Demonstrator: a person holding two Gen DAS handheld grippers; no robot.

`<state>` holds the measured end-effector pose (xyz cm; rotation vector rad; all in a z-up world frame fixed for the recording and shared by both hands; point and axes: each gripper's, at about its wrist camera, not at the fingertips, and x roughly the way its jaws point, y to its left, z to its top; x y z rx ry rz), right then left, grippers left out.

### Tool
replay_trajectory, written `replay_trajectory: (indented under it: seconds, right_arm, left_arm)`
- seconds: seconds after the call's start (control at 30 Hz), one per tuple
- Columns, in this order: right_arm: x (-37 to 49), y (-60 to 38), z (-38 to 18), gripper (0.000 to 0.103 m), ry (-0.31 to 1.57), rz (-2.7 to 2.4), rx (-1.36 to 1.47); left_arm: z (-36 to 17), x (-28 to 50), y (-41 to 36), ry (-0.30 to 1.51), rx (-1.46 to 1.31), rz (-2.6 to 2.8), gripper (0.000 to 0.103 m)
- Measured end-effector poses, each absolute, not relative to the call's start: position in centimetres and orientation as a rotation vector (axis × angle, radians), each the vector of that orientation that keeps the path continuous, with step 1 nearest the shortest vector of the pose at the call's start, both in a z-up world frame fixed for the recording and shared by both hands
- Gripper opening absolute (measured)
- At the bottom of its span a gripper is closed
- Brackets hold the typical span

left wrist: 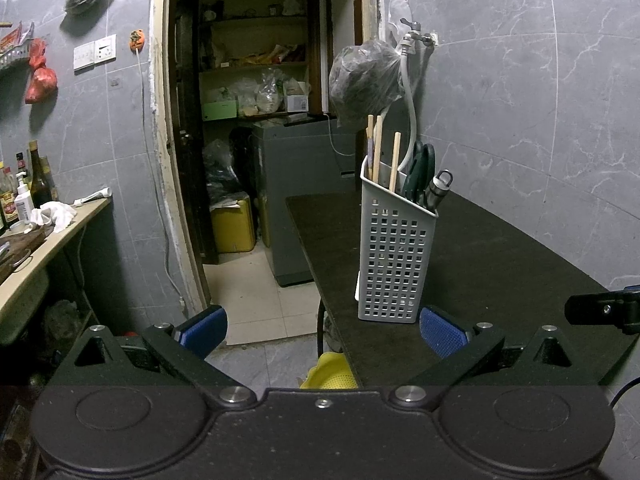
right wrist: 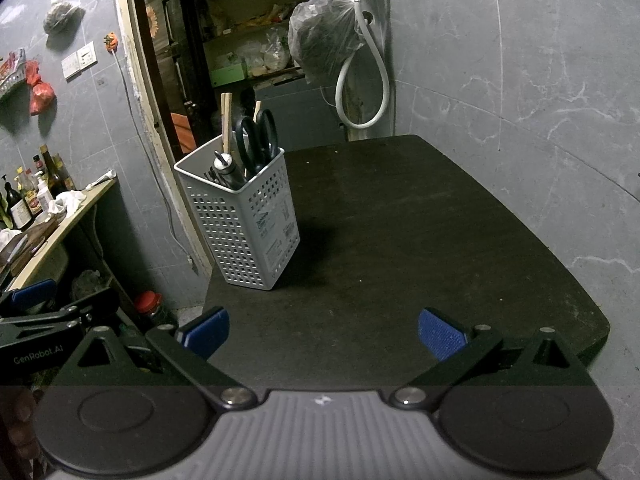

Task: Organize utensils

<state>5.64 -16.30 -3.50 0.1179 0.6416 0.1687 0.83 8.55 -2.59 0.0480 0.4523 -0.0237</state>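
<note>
A grey perforated utensil basket (left wrist: pixel 394 264) stands upright near the left edge of a dark table (left wrist: pixel 500 264). It holds wooden chopsticks (left wrist: pixel 395 160), dark green-handled scissors (left wrist: pixel 420 172) and a metal-handled tool (left wrist: pixel 438 190). In the right wrist view the basket (right wrist: pixel 244 228) sits at the table's (right wrist: pixel 400 232) left side with the scissors (right wrist: pixel 258 140) and chopsticks (right wrist: pixel 226 120) sticking up. My left gripper (left wrist: pixel 322 330) is open and empty, just short of the basket. My right gripper (right wrist: pixel 323 332) is open and empty over the table's near edge.
An open doorway (left wrist: pixel 256 120) to a cluttered storeroom lies behind the table. A counter (left wrist: pixel 52 240) with bottles runs along the left wall. A tap with a hose (right wrist: pixel 368 60) and a hanging plastic bag (right wrist: pixel 324 36) are on the back wall. A yellow colander (left wrist: pixel 328 372) lies on the floor.
</note>
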Motion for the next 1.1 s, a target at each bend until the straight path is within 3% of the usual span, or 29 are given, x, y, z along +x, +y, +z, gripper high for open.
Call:
replay_trajectory:
  seconds: [1.1]
  right_arm:
    - [5.77,-16.81,-3.93,0.103,0.653,0.167,0.117]
  left_arm:
    - [-2.86,1.22,7.83,0.473,0.039,-0.076,0.102]
